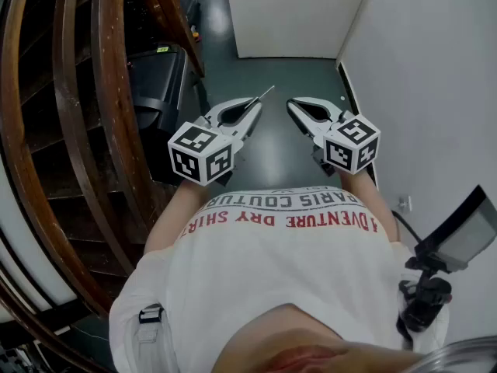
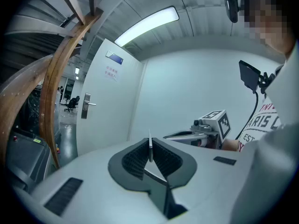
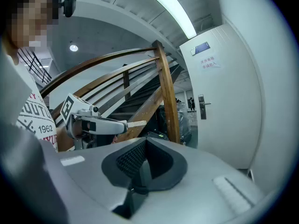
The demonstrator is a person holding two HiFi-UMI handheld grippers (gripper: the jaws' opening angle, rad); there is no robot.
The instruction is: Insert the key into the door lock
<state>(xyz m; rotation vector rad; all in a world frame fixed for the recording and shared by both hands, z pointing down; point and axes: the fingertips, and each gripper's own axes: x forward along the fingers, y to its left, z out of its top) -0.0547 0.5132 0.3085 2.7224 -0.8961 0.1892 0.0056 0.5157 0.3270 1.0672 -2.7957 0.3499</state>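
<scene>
A thin silver key sticks out forward from my left gripper, whose jaws are shut on it. In the left gripper view the key stands on edge between the ribbed pads. My right gripper is held level beside the left one, shut with nothing in it. The white door stands closed ahead, well away from both grippers. Its handle and lock plate show at the left of the left gripper view, and the same handle and lock plate at the right of the right gripper view.
A wooden stair rail curves along the left, with a black machine beside it. A white wall runs close on the right. Dark floor lies between me and the door. A small screen on a stand is at my right.
</scene>
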